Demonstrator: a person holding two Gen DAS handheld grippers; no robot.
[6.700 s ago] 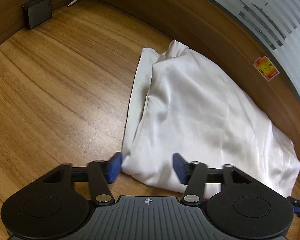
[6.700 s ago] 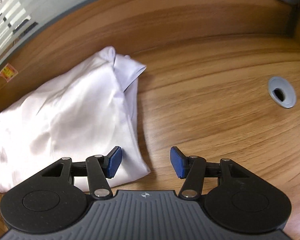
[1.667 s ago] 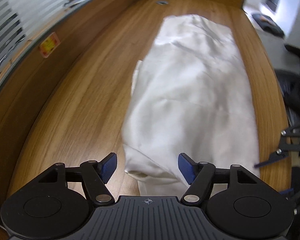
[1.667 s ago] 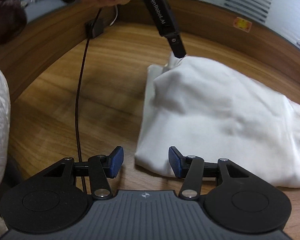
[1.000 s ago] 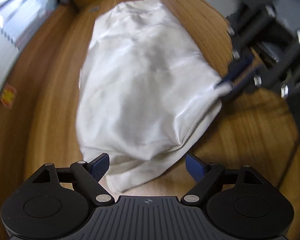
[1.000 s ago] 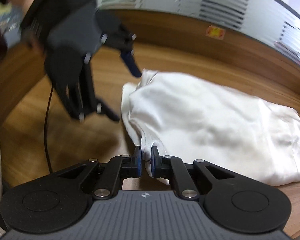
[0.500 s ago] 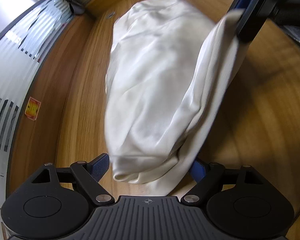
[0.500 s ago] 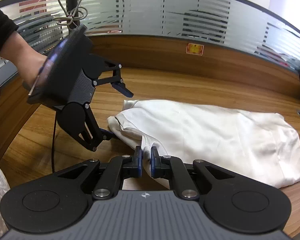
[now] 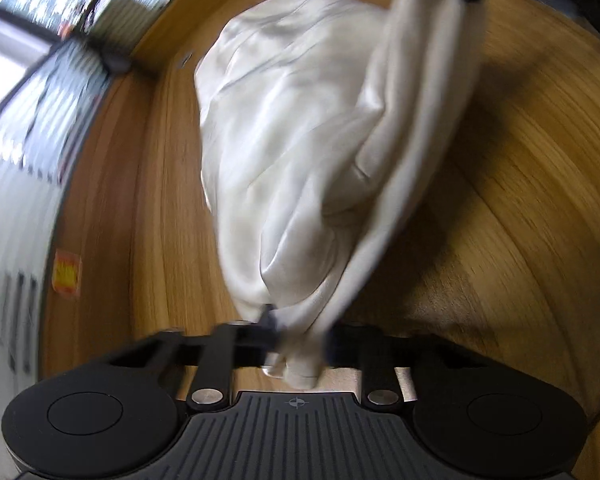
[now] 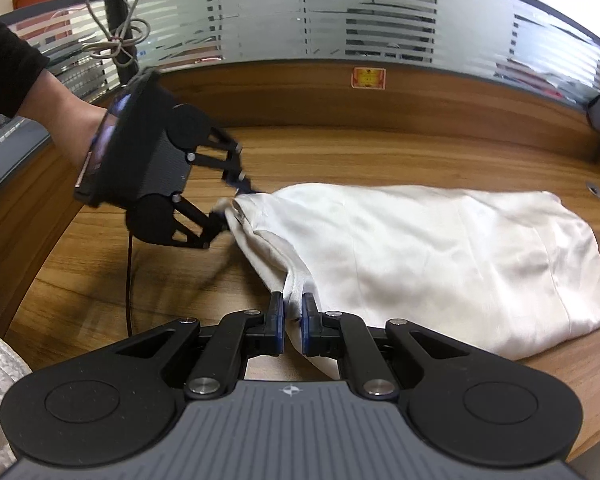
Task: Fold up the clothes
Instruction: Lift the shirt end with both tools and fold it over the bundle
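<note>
A white satin garment (image 10: 440, 248) lies in a long heap across the wooden desk (image 10: 380, 152). My right gripper (image 10: 292, 320) is shut on its near left edge, which is lifted a little off the wood. My left gripper (image 10: 232, 204), held by a hand (image 10: 60, 120) in a black sleeve, is at the garment's far left corner. In the left wrist view the jaws of the left gripper (image 9: 300, 336) are closing with bunched cloth pinched between them. The garment (image 9: 292, 140) stretches away, and one band of it rises to the top edge.
A wooden wall with a red sticker (image 10: 368, 78) and a frosted glass partition (image 10: 340, 20) run behind the desk. A black cable (image 10: 130, 280) hangs below the left gripper. A cable grommet (image 10: 592, 189) sits at the far right. The desk's front edge is close on the right.
The left jaws have gone from wide open to closed on the garment's corner, and that gripper has rolled and sunk slightly. The right gripper has kept its hold and raised the edge a little.
</note>
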